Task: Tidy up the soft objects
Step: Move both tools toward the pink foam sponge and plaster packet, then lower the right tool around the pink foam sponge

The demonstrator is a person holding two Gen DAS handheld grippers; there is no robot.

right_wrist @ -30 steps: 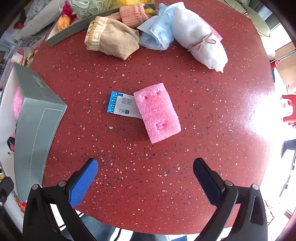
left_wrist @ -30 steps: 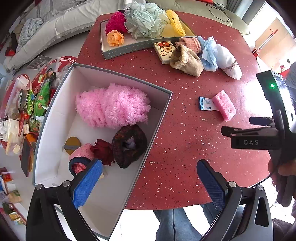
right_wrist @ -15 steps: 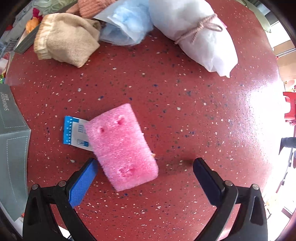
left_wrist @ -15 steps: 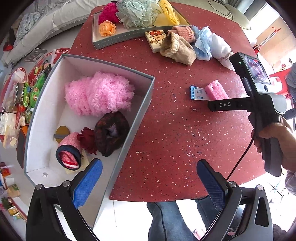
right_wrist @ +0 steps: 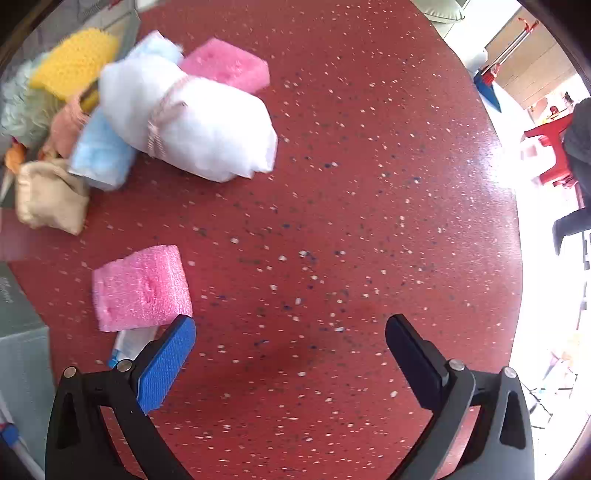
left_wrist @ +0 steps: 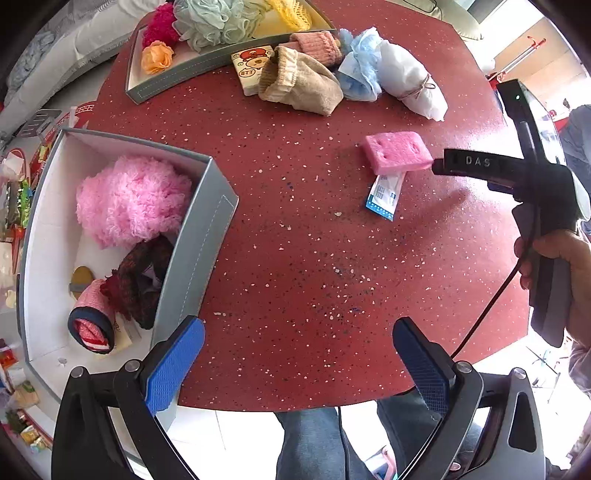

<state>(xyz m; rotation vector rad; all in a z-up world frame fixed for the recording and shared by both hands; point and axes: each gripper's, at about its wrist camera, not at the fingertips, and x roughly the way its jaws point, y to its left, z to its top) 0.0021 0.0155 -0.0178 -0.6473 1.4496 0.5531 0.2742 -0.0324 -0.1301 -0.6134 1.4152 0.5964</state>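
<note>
pink sponge (left_wrist: 397, 151) lies flat on the red speckled table (left_wrist: 295, 258), its near edge resting on a small blue and white packet (left_wrist: 384, 194). in the right wrist view the same sponge (right_wrist: 142, 288) sits just ahead of the left blue pad (right_wrist: 166, 365) of the right gripper (right_wrist: 291, 363), outside the gap, not between the fingers. that gripper's jaws are spread wide with only bare table between them. the left gripper (left_wrist: 295, 365) is also spread wide and empty, hovering over the near edge of the table, its left pad close to the corner of the grey box (left_wrist: 195, 251). inside the box are a fluffy pink bundle (left_wrist: 129, 199), a dark knitted piece (left_wrist: 142, 280) and a rolled pink and navy sock (left_wrist: 90, 325). farther back on the table lie a beige sock (left_wrist: 299, 86), a light blue puff (left_wrist: 360, 70) and a white bundle tied with string (left_wrist: 410, 83), touching one another in a row. a second pink sponge (right_wrist: 225, 68) shows behind the white bundle in the right view. a grey tray (left_wrist: 166, 81) at the far edge holds an orange flower (left_wrist: 157, 57) and a pale green puff (left_wrist: 218, 22). a hand (left_wrist: 569, 273) grips the right gripper's handle.
</note>
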